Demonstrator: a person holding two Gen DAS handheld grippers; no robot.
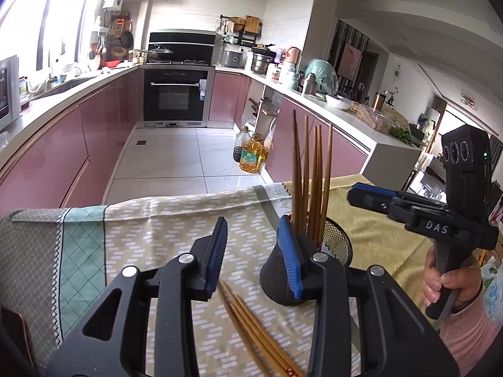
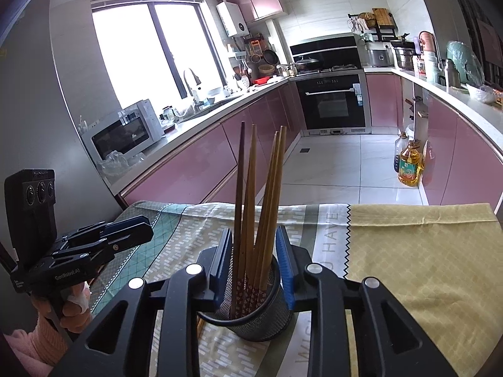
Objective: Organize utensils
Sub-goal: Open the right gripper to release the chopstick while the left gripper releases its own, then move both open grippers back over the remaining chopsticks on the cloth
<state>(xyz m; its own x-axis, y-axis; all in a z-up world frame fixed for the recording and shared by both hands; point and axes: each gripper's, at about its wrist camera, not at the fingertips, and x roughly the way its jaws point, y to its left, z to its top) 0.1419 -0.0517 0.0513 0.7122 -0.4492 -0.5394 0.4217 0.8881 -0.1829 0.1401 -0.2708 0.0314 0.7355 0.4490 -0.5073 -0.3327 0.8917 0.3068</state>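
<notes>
A black mesh holder (image 1: 336, 245) (image 2: 251, 317) stands on the tablecloth with several wooden chopsticks (image 1: 311, 176) (image 2: 261, 194) upright in it. A few loose chopsticks (image 1: 251, 326) lie on the cloth beneath my left gripper (image 1: 254, 254), which is open and empty, left of the holder. My right gripper (image 2: 254, 270) is open and empty above the holder, its blue pads either side of the upright chopsticks without touching them. It also shows in the left wrist view (image 1: 374, 193). The left gripper shows in the right wrist view (image 2: 132, 229).
The patterned tablecloth (image 1: 151, 226) (image 2: 424, 251) covers the table, whose far edge drops to the kitchen floor. A dark red object (image 1: 15, 336) lies at the left edge. Oil bottles (image 1: 250, 154) stand on the floor by pink cabinets.
</notes>
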